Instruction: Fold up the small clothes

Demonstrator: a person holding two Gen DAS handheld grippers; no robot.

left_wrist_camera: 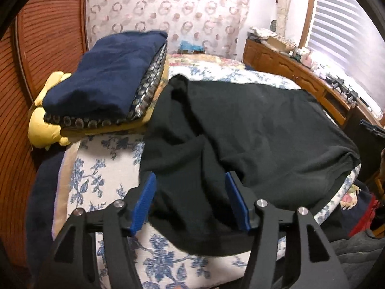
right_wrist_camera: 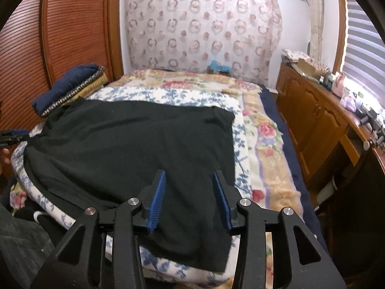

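A black garment [left_wrist_camera: 252, 130] lies spread on the blue-flowered white blanket [left_wrist_camera: 96, 168] of a bed, rumpled at its near left corner. My left gripper [left_wrist_camera: 190, 175] hovers open over that rumpled corner, its blue pads [left_wrist_camera: 144, 207] apart and not pressing the cloth. In the right wrist view the same garment [right_wrist_camera: 134, 139] lies mostly flat. My right gripper [right_wrist_camera: 189, 173] stands open over its near right edge, pads clear of the fabric. The left gripper [right_wrist_camera: 12, 136] also shows at the far left edge there, by the garment's corner.
A stack of folded clothes with a navy piece on top [left_wrist_camera: 103, 72] sits at the bed's left side, on a yellow plush toy [left_wrist_camera: 43, 130]. A louvered wooden door [right_wrist_camera: 72, 24] stands left. A cluttered wooden dresser [right_wrist_camera: 312, 110] runs along the right.
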